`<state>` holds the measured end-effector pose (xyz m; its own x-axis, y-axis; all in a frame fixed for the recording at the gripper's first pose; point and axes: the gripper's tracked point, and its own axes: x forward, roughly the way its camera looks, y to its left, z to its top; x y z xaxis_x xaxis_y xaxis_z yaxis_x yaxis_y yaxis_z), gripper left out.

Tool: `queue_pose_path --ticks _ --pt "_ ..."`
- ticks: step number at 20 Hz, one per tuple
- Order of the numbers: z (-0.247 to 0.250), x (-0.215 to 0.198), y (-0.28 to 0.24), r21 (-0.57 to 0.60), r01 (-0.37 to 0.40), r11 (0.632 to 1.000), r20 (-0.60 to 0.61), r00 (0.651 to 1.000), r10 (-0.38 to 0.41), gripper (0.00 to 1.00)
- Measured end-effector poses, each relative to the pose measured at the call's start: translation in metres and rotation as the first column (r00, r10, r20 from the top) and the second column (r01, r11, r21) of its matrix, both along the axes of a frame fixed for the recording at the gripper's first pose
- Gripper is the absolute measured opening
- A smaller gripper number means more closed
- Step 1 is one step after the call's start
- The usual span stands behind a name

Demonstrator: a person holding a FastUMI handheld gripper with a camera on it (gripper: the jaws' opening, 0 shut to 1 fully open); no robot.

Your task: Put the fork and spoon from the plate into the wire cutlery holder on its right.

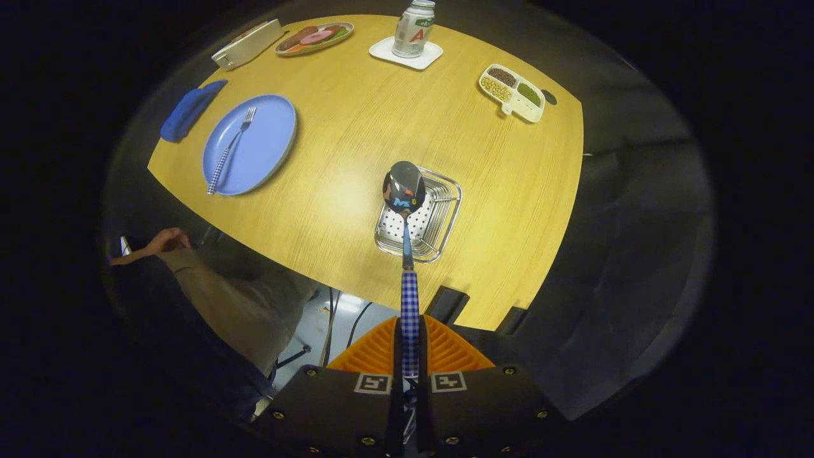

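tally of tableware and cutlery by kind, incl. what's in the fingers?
Spoon: 1, checked handle clamped between the fingers, bowl over the wire cutlery holder
Fork: 1, on the blue plate
Blue plate: 1
Wire cutlery holder: 1
Three-compartment dish: 1
Total: 5

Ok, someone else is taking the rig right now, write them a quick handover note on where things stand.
Gripper: shut on the spoon by its checked handle, bowl pointing ahead over the wire cutlery holder.
Fork: lying on the blue plate, left of the holder.
Done: spoon lifted off the plate and brought above the holder.
Left: lower the spoon in and release it, then fetch the fork and put it in too.
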<state>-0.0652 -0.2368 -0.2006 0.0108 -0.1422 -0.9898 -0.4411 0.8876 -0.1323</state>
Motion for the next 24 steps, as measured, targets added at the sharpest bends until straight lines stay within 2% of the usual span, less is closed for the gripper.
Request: queue_pose_path --ticks 2,5,9,14,18,21,24 --pt "-0.007 -0.004 -0.008 -0.036 -0.036 0.999 -0.04 0.999 0.035 0.08" --pt "-0.014 -0.003 -0.011 -0.058 -0.043 0.997 -0.1 0.994 0.037 0.08" --pt "-0.028 0.017 -0.02 -0.13 -0.116 0.985 -0.127 0.987 0.1 0.08" --pt "-0.043 0.027 -0.019 -0.158 -0.169 0.973 -0.212 0.968 0.133 0.08" --pt "-0.05 0.039 -0.018 -0.177 -0.199 0.964 -0.229 0.961 0.157 0.08" --pt "-0.055 0.041 -0.015 -0.17 -0.193 0.966 -0.243 0.959 0.148 0.08" --pt "-0.055 0.046 -0.012 -0.158 -0.148 0.976 -0.234 0.966 0.109 0.11"
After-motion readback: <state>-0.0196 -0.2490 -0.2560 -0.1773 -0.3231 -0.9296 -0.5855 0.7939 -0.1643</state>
